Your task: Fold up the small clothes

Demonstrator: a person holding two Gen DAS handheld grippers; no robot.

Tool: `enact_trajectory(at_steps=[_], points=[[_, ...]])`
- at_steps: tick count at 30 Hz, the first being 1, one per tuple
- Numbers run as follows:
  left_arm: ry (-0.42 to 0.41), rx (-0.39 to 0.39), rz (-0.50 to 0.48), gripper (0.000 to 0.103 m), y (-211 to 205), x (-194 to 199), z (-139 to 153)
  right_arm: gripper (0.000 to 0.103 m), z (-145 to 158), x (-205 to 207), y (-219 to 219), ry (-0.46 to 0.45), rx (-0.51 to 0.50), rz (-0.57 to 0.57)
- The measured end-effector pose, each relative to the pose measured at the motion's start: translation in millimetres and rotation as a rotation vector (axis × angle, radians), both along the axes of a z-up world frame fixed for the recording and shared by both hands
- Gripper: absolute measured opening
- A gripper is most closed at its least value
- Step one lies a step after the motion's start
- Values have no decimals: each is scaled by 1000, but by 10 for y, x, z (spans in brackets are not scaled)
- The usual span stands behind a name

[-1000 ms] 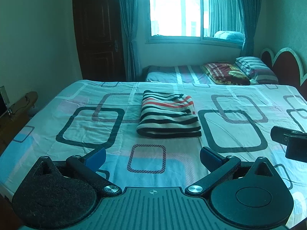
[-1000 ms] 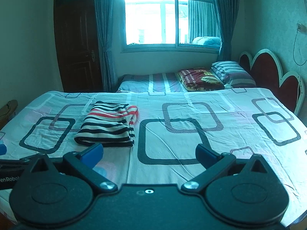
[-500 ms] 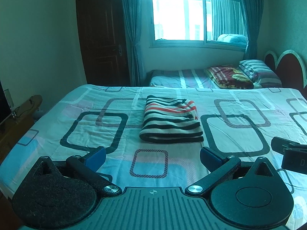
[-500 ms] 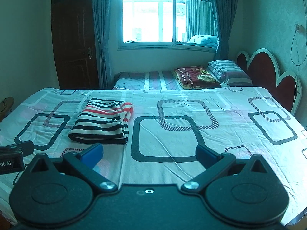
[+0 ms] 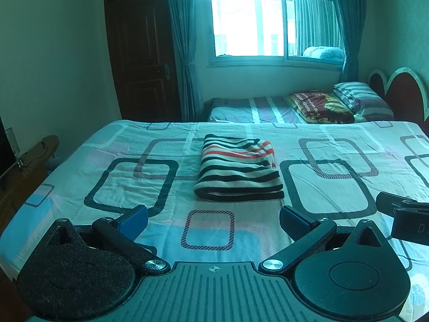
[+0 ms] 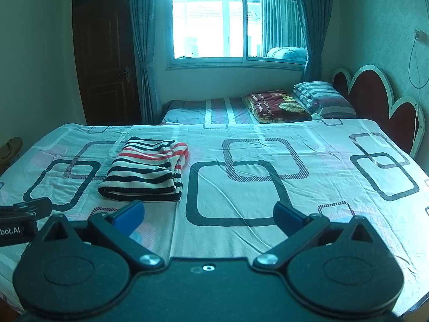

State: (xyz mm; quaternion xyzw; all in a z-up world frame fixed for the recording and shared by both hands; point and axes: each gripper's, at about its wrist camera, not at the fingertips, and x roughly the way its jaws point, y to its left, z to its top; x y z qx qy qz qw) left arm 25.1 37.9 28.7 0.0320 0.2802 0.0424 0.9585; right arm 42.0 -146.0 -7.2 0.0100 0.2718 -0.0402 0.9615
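Fold apparently finished, nothing in hand. Left gripper (image 5: 213, 218) hovering over the near edge of the bed (image 5: 67, 187), jaws spread wide and empty. Ahead of it, well apart, striped garment (image 5: 238, 170) lying mid-bed: folded into a thick flat rectangle, black, white and red bands, rounded fold toward the camera. Right gripper (image 6: 207, 214) likewise released, holding nothing. Next move probably only a check of loose edges, or fetching another piece
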Motion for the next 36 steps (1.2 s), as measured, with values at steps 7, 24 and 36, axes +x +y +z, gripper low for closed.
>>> enact_trajectory(at_steps=[7,24,36], points=[[0,1,0,103,-12,9,-1,102,0,12,-1,2,-2,4],[11,-5,0,103,-59,78,-19,102,-23,76,7,12,3,14],[-52,-52,-47,103,-47,107,-30,102,-62,135,1,15,4,33]])
